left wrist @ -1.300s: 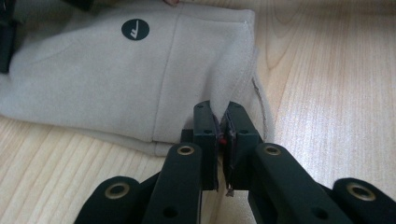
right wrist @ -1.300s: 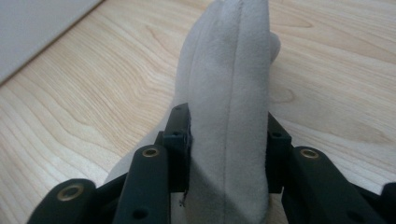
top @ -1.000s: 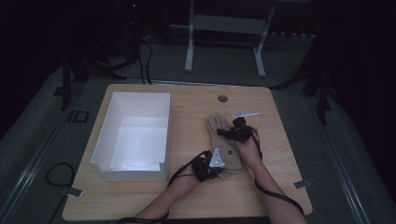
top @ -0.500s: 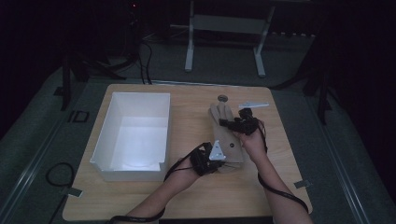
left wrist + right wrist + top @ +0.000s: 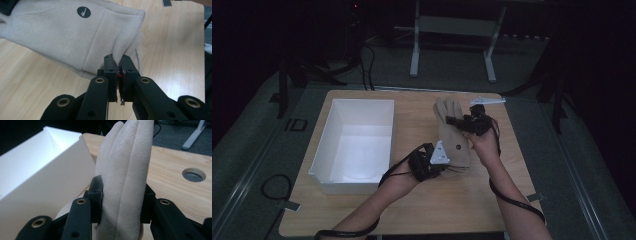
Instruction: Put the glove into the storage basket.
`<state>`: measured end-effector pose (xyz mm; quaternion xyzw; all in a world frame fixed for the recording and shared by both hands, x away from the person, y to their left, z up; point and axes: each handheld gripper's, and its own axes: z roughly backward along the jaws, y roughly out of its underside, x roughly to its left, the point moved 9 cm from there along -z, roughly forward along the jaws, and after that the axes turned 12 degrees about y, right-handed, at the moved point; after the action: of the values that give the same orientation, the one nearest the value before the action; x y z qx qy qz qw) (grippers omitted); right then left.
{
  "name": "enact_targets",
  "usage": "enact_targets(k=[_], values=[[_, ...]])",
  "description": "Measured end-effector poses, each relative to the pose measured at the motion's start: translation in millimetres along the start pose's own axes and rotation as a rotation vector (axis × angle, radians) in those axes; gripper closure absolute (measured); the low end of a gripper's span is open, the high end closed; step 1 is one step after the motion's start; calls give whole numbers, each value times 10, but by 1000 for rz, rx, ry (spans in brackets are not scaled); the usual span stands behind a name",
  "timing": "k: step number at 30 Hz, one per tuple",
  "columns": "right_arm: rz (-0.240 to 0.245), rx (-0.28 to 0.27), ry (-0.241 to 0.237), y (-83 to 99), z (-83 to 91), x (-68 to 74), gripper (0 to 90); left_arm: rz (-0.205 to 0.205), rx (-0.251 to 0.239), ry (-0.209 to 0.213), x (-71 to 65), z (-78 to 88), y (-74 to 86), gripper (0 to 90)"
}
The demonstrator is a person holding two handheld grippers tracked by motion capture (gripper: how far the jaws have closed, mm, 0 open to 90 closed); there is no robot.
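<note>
The left gripper's [image 5: 119, 65] fingers are pinched tight on the cuff edge of a beige fleece glove [image 5: 75, 37] with a round dark logo patch, while the right gripper's [image 5: 122, 195] fingers clamp across the glove's finger end [image 5: 126, 167]. Between them the glove hangs stretched, lifted clear of the light wooden counter [image 5: 452, 200] at about its centre. At nine o'clock from it sits an open white rectangular bin [image 5: 357, 142]. The step in hand looks like carrying the glove; next, both hands should travel together toward nine o'clock and release over the bin.
</note>
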<state>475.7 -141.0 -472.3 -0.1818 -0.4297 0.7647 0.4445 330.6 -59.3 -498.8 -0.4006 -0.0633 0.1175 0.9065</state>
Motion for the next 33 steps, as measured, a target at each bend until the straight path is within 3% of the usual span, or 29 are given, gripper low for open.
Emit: enact_targets(k=[15, 33], values=[[4, -21, -46, -341, -34, 280, 642, 1, -7, -28, 126, 508, 4, 862], [58, -31, -104, -633, -224, 852, 642, 31, 4, -91, 215, 982, 303, 862]])
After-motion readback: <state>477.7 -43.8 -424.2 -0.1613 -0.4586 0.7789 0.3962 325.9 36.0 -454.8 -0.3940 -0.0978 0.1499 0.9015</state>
